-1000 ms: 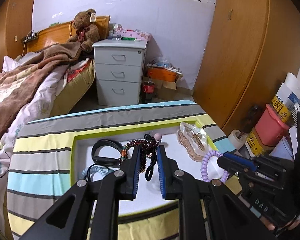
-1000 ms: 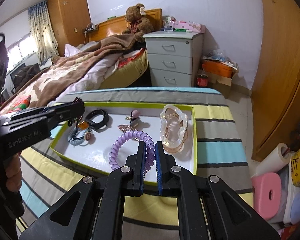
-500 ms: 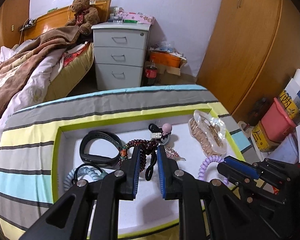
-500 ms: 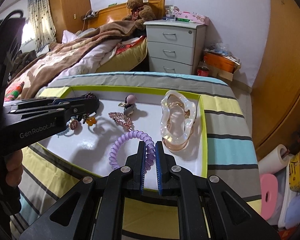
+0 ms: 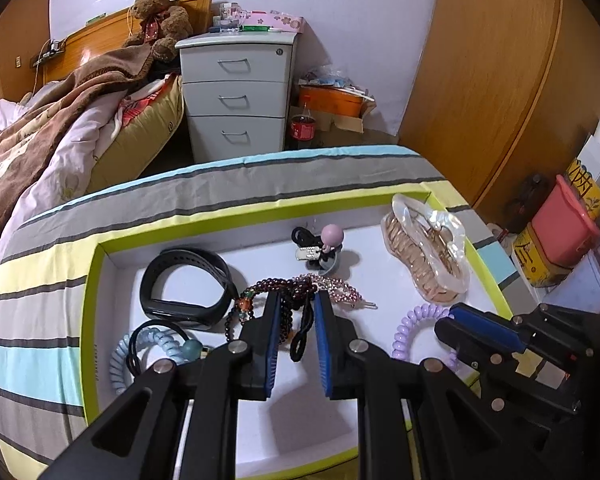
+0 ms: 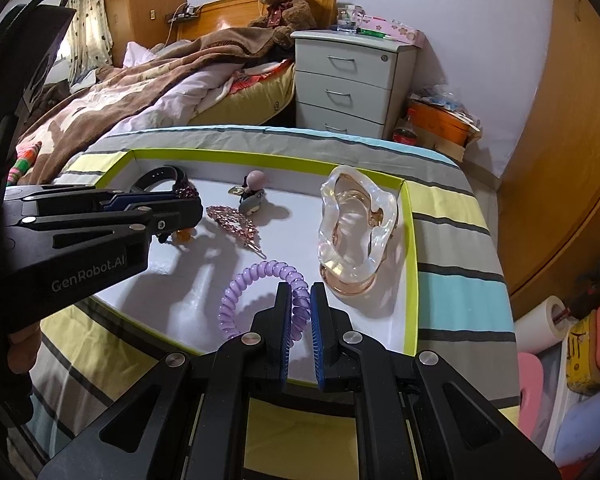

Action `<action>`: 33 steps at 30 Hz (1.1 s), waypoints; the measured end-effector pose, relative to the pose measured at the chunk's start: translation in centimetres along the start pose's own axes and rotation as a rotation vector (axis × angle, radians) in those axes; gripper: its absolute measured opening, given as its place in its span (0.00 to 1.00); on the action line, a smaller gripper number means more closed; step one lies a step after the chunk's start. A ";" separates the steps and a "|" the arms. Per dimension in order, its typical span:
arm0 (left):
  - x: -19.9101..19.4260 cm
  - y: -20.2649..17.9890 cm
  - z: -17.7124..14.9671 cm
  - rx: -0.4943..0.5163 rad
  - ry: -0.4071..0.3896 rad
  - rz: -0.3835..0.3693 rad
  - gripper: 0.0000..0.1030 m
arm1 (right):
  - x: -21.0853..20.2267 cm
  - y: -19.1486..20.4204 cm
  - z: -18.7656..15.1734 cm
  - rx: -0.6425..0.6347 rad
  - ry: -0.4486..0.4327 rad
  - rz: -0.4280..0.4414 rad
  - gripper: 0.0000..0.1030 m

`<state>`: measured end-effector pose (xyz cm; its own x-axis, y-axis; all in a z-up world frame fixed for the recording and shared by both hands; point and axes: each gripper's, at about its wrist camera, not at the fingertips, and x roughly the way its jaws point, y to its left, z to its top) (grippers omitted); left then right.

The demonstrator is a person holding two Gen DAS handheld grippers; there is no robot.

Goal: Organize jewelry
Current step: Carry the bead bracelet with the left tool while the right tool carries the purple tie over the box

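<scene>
left gripper (image 5: pixel 296 312) nearly closed, clamped on dark red bead bracelet (image 5: pixel 276 286) with black cord, hanging over white tray (image 5: pixel 100 264). right gripper (image 6: pixel 300 300) shut on lilac spiral hair tie (image 6: pixel 252 280), a coiled plastic loop resting on the tray floor beside clear hair claw (image 6: pixel 356 228).

I see a counter under a striped cloth (image 6: pixel 452 256) — on it sits a shallow, green-rimmed white tray (image 6: pixel 408 248).
</scene>
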<state>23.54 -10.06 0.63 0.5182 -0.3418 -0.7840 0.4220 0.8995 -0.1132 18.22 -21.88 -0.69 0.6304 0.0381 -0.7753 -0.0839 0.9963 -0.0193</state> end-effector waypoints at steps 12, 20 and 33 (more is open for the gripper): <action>1.0 -0.2 -0.3 0.001 0.030 0.000 0.18 | 0.6 -0.4 -0.3 -0.006 0.023 -0.011 0.09; 1.4 -0.1 -0.4 -0.003 0.041 -0.004 0.19 | 0.6 -0.4 -0.2 -0.001 0.024 -0.014 0.09; 1.6 -0.3 -0.5 -0.003 0.046 -0.015 0.20 | 0.7 -0.5 -0.1 0.007 0.029 -0.012 0.10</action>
<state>23.88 -10.69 -0.85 0.4773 -0.3426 -0.8092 0.4274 0.8951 -0.1269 18.62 -22.40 -1.24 0.6089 0.0237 -0.7929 -0.0706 0.9972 -0.0244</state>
